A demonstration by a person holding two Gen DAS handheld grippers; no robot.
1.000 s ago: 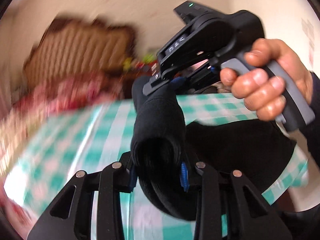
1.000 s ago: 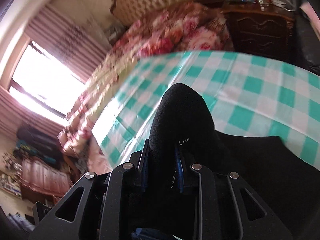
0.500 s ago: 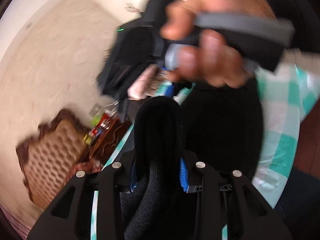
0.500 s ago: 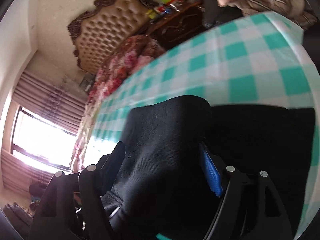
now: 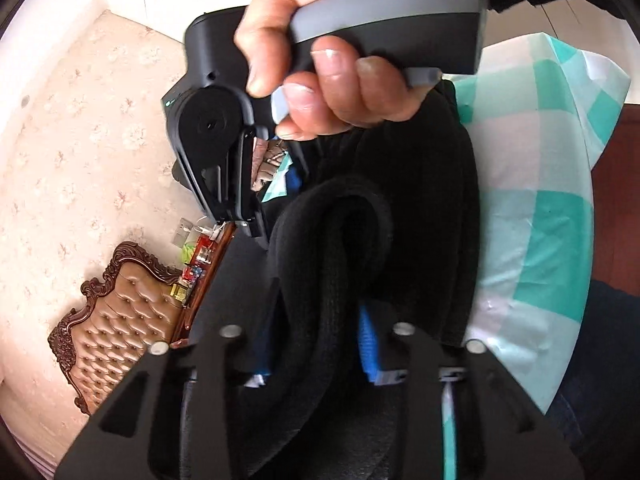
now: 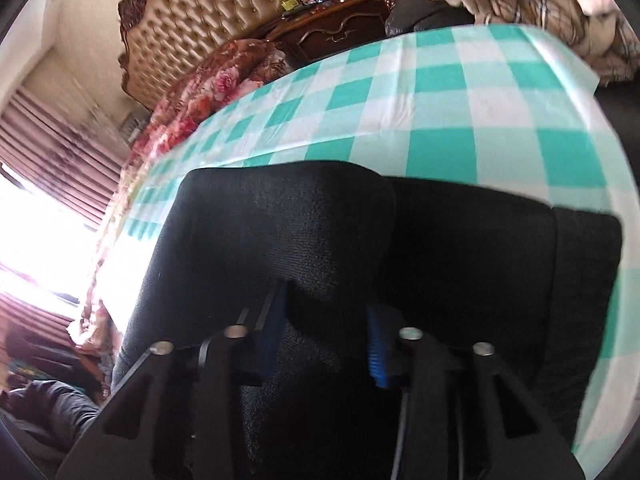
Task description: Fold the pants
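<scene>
The left wrist camera sits just behind its claw [image 5: 316,340], rolled sideways, very near the black knitted pants [image 5: 400,216], facing across the green-and-white checked tabletop [image 5: 536,240] toward the tufted brown leather headboard [image 5: 120,320]. The right wrist camera looks steeply down over the pants [image 6: 288,224] and tabletop [image 6: 460,92] to that headboard [image 6: 200,16]. Both views share pants, tabletop and headboard.

Checked tablecloth [image 6: 460,92] lies bare beyond the pants [image 6: 460,248] — bed headboard [image 6: 200,20] further off.
</scene>
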